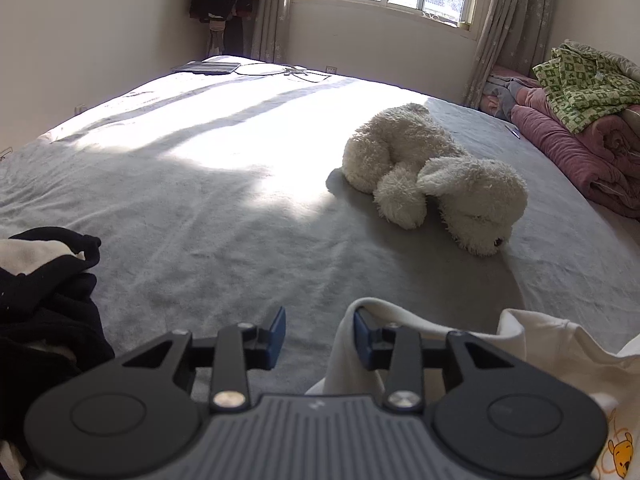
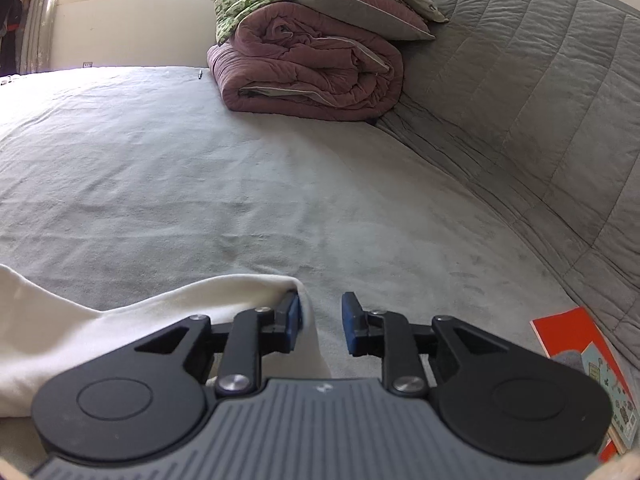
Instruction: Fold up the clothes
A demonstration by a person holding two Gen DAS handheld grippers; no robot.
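Note:
A white garment (image 1: 540, 344) with a yellow bear print lies on the grey bed sheet (image 1: 200, 220) at the lower right of the left wrist view. One fold of it hangs over the right finger of my left gripper (image 1: 320, 334). The blue pads stand apart and press on nothing. In the right wrist view the same white garment (image 2: 80, 320) spreads to the lower left, and its edge drapes against the left finger of my right gripper (image 2: 323, 322), whose jaws are also apart. A black garment (image 1: 44, 292) with a white patch is heaped at the left.
A white plush dog (image 1: 432, 172) lies mid-bed. A rolled pink quilt (image 2: 312, 64) with a green patterned blanket (image 1: 584, 84) on top sits against the grey padded headboard (image 2: 520, 100). An orange book (image 2: 576, 352) lies at the right. A flat dark device (image 1: 208, 67) and cables rest at the far edge.

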